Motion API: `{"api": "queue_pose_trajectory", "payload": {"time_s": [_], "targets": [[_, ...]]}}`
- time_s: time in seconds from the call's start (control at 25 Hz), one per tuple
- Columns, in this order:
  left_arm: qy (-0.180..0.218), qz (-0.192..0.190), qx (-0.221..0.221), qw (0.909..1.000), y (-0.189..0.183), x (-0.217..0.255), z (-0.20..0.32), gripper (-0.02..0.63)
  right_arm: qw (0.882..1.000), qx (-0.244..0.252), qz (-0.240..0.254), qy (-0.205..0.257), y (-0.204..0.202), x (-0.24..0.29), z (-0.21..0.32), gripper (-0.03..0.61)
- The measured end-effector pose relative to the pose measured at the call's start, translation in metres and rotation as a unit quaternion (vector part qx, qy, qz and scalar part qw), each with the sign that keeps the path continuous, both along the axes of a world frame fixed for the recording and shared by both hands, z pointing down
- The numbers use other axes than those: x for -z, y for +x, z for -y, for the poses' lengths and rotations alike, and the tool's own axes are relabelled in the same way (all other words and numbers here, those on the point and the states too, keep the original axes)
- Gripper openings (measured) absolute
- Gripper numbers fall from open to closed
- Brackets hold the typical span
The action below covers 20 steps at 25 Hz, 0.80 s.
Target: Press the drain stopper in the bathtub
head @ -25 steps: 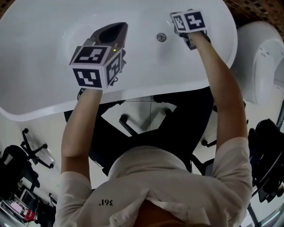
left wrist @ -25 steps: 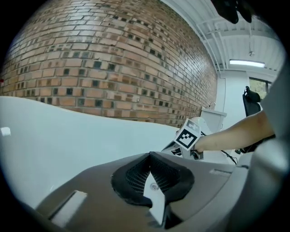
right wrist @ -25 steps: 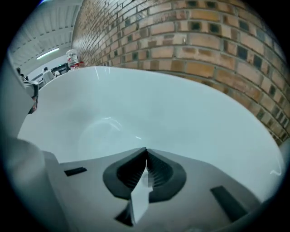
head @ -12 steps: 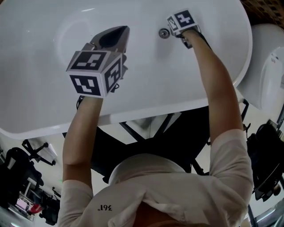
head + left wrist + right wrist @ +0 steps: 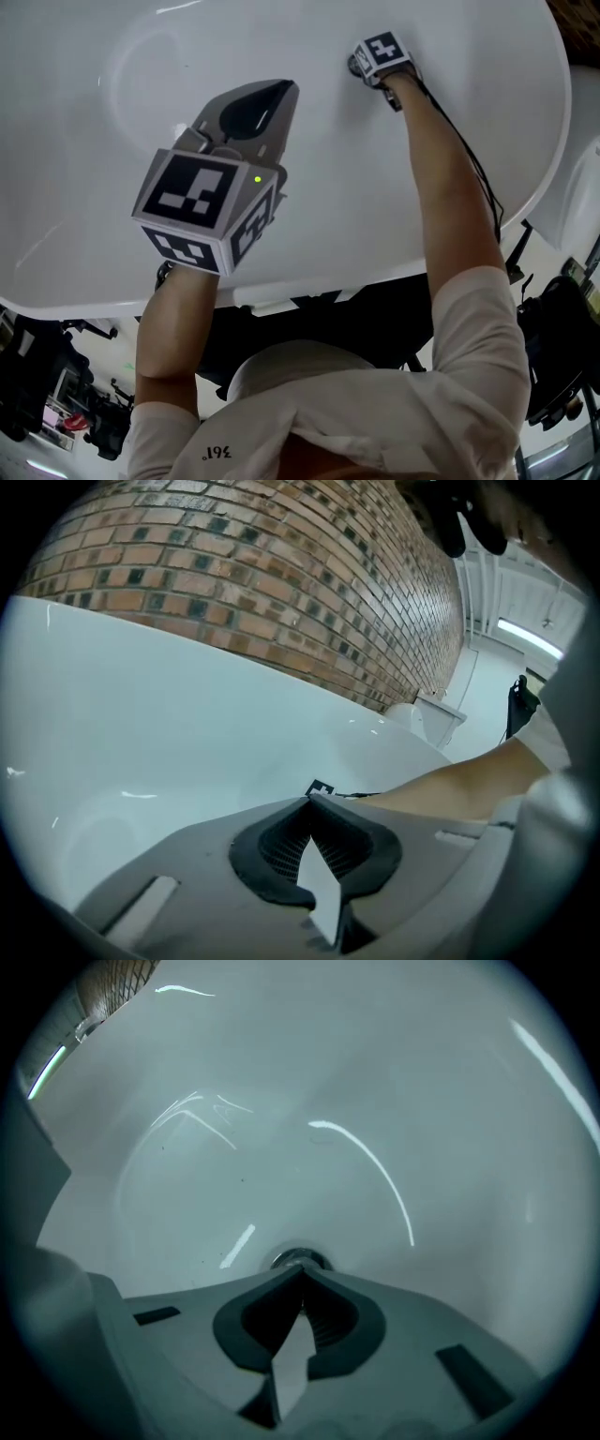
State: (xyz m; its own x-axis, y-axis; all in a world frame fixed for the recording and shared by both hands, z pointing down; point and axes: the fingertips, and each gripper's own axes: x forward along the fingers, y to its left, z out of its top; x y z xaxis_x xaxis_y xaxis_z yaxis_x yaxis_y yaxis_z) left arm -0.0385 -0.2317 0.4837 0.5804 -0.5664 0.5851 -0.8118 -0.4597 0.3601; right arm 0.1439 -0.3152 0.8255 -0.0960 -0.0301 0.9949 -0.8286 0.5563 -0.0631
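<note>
The white bathtub [image 5: 84, 112] fills the top of the head view. Its round chrome drain stopper [image 5: 300, 1260] lies on the tub floor, showing just past my right gripper's tips. In the head view the drain stopper [image 5: 355, 64] peeks out beside the right marker cube. My right gripper [image 5: 302, 1271] is shut, reaching deep into the tub with its tips at the stopper; whether they touch it I cannot tell. My left gripper [image 5: 284, 86] is shut on nothing and hangs over the tub's middle, well left of the drain.
A brick wall [image 5: 281, 564] rises behind the tub, with a white toilet [image 5: 441, 714] past its far end. The tub's near rim [image 5: 281, 291] runs between the person's arms. Black chairs [image 5: 37, 375] and a dark bag [image 5: 562, 347] stand on the floor.
The right gripper has gone down and left onto the drain stopper, now nearly hiding it. The head has leaned further over the tub; the left gripper appears larger and lower.
</note>
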Motion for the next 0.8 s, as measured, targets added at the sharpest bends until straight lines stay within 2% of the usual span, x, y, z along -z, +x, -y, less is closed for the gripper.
{"api": "queue_pose_trajectory", "payload": {"time_s": [0.32, 0.52, 0.64, 0.8], "targets": [[-0.005, -0.018, 0.001, 0.9998, 0.005, 0.005, 0.000, 0.009, 0.999, -0.021, 0.016, -0.040, 0.004, -0.017, -0.009, 0.015], [-0.007, -0.033, 0.003, 0.9994, 0.008, 0.009, 0.000, 0.009, 1.000, -0.009, -0.001, -0.027, 0.004, -0.018, -0.010, 0.017], [-0.009, -0.039, 0.000, 0.9992, 0.011, 0.010, -0.001, 0.009, 1.000, -0.021, 0.001, -0.019, 0.003, -0.022, -0.012, 0.018], [-0.012, -0.047, -0.002, 0.9988, 0.014, 0.013, -0.003, 0.009, 0.999, -0.029, 0.005, -0.033, -0.006, -0.024, -0.018, 0.018]]}}
